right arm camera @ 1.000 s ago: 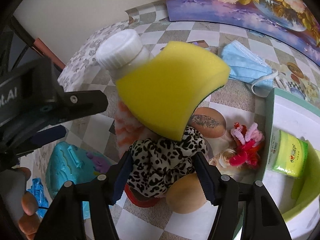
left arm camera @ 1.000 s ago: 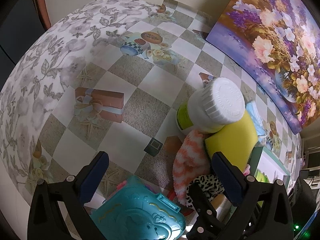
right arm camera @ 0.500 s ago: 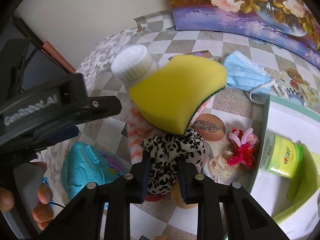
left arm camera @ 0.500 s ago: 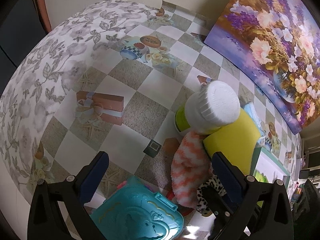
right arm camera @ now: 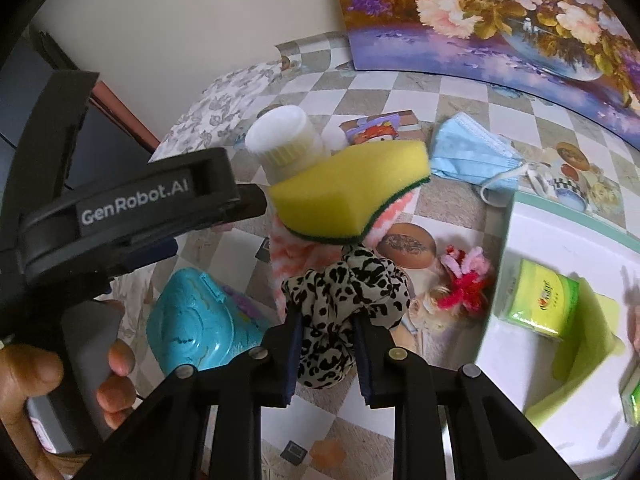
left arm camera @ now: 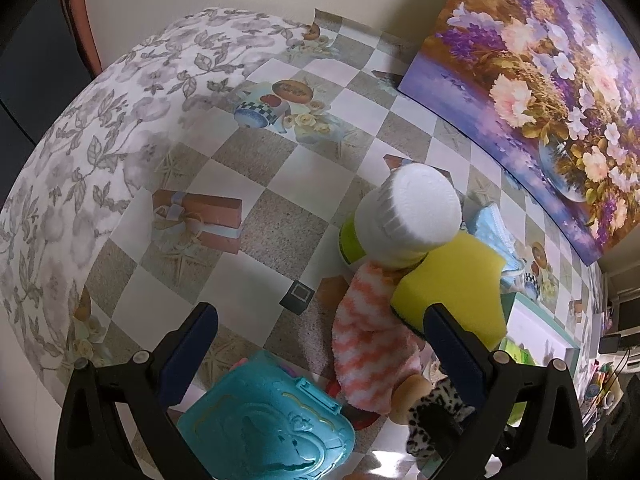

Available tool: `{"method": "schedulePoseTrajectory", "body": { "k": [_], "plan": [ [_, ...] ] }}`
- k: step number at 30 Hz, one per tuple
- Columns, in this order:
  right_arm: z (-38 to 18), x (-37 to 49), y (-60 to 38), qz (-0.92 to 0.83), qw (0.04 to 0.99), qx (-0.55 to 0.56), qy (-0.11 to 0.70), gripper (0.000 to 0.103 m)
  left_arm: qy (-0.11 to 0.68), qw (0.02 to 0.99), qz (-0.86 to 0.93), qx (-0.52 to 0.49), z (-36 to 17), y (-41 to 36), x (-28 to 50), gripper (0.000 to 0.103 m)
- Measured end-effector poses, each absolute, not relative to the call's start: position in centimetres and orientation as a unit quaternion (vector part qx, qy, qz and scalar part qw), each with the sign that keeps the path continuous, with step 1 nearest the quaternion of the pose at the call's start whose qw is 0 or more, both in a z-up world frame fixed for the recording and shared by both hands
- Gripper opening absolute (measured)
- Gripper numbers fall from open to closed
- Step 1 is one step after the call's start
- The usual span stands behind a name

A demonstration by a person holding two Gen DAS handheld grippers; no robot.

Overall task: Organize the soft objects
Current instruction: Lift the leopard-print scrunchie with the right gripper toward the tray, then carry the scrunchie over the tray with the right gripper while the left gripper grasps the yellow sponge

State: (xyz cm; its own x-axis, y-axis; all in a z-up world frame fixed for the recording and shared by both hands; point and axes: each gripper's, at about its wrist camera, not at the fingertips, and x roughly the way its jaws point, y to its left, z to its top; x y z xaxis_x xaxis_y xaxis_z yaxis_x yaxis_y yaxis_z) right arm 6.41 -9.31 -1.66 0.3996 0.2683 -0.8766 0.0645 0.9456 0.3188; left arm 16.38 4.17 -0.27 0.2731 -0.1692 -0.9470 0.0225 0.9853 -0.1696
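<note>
My right gripper (right arm camera: 326, 320) is shut on a leopard-print scrunchie (right arm camera: 344, 292) and holds it lifted above the table; the scrunchie also shows at the lower right of the left wrist view (left arm camera: 432, 412). A yellow sponge (right arm camera: 348, 196) leans on a white-capped bottle (right arm camera: 284, 140), over an orange-and-white fuzzy cloth (left arm camera: 368, 340). A red-and-pink fuzzy scrunchie (right arm camera: 466, 276) and a blue face mask (right arm camera: 472, 156) lie on the table. My left gripper (left arm camera: 320, 332) is open and empty, above a teal plastic case (left arm camera: 268, 424).
A white tray with a green rim (right arm camera: 532, 216) at the right holds green tissue packs (right arm camera: 536, 304). A flower painting (right arm camera: 500, 20) leans on the back wall. A tan round object (left arm camera: 412, 396) lies near the scrunchie.
My right gripper closed on the leopard scrunchie and lifted it up and back from the pile. The left gripper stayed open and barely moved.
</note>
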Motion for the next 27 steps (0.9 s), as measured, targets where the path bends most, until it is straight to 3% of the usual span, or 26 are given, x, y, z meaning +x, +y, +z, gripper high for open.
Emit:
{"method": "schedulePoseTrajectory", "body": {
  "k": [27],
  "plan": [
    [2.1,3.4,-18.0,-0.02,0.844,0.217,0.491,0.025,0.587,0.804,-0.093,-0.027,1.2,0.4,15.1,0.102]
  ]
}}
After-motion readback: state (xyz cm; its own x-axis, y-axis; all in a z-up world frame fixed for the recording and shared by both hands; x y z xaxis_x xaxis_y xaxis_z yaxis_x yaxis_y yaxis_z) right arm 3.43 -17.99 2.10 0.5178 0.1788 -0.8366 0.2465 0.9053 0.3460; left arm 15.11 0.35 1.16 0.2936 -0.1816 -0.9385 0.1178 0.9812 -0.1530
